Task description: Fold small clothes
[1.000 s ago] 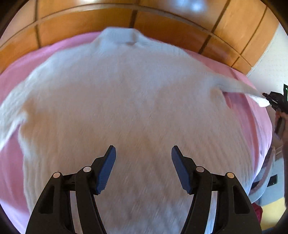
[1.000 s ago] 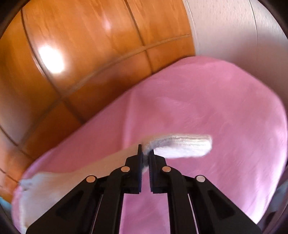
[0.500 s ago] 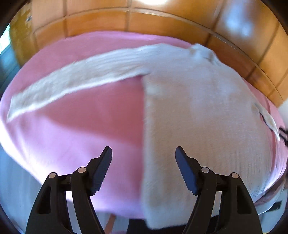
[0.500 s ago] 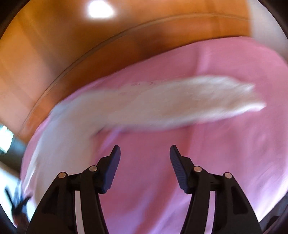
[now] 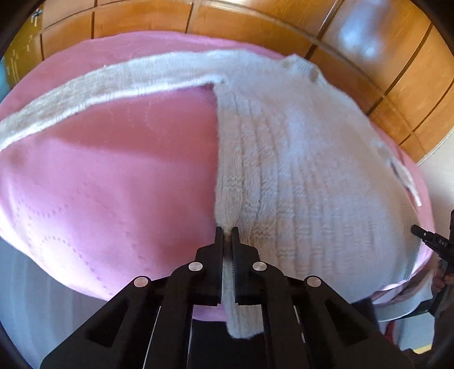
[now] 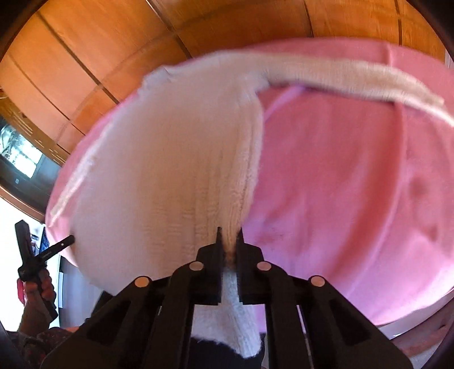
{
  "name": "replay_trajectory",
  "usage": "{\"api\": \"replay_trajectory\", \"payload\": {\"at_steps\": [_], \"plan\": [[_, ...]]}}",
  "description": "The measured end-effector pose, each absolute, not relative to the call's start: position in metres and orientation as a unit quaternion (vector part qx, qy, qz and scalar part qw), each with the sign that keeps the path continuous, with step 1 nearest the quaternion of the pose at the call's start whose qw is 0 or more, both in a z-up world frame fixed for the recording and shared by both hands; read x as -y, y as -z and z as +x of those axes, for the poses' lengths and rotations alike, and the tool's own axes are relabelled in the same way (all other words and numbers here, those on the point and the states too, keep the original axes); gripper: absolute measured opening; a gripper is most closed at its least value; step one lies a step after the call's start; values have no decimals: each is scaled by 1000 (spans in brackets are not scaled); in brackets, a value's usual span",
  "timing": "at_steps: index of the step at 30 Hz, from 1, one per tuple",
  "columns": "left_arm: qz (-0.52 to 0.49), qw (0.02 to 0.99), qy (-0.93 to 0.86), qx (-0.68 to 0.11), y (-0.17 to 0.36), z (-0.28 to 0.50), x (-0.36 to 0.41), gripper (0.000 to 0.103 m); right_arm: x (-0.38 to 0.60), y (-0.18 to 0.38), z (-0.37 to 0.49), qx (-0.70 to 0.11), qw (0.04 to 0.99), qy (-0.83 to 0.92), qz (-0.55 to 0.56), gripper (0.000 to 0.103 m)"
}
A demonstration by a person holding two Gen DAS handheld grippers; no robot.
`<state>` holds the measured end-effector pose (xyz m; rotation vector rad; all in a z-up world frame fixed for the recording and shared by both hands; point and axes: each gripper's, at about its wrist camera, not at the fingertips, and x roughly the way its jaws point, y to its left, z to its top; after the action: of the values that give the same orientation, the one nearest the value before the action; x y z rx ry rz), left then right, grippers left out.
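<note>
Plainly, one white knitted sweater (image 5: 298, 170) lies spread flat on one pink cloth (image 5: 113, 184) that covers the table, with a wooden floor (image 5: 255, 25) beyond its far edge. Going left to right in the left wrist view: one long sleeve (image 5: 99, 85) stretches out across the pink toward the left, then comes the ribbed body, then a second sleeve (image 5: 405, 176) at the far right. Two grippers are at work, one at each bottom corner of the sweater. The left gripper (image 5: 226, 232) is clenched on the hem at the body's left edge, knit pinched between its pads. The right gripper (image 6: 229, 233) is likewise clamped on the hem at the opposite edge, fabric bunched between its fingers.
</note>
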<state>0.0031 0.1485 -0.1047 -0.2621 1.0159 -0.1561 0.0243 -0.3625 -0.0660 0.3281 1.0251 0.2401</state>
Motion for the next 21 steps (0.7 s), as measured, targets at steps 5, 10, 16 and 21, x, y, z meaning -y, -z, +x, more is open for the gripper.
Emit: {"api": "replay_trajectory", "payload": {"at_steps": [5,10,16,21], "plan": [[-82,866,81,-487,90,-15,-158,3,365,50,-12,-487,855,-125,131,4],[-61,850,60,-519,106,-14,-156,4,363,99,-10,-535,831,-79,126,5],[-97,881,35,-462,69,0,-156,38,371,63,3,-469,877,-19,104,59],[-86,899,58,-426,50,28,-116,57,413,70,18,-452,875,34,170,74]]}}
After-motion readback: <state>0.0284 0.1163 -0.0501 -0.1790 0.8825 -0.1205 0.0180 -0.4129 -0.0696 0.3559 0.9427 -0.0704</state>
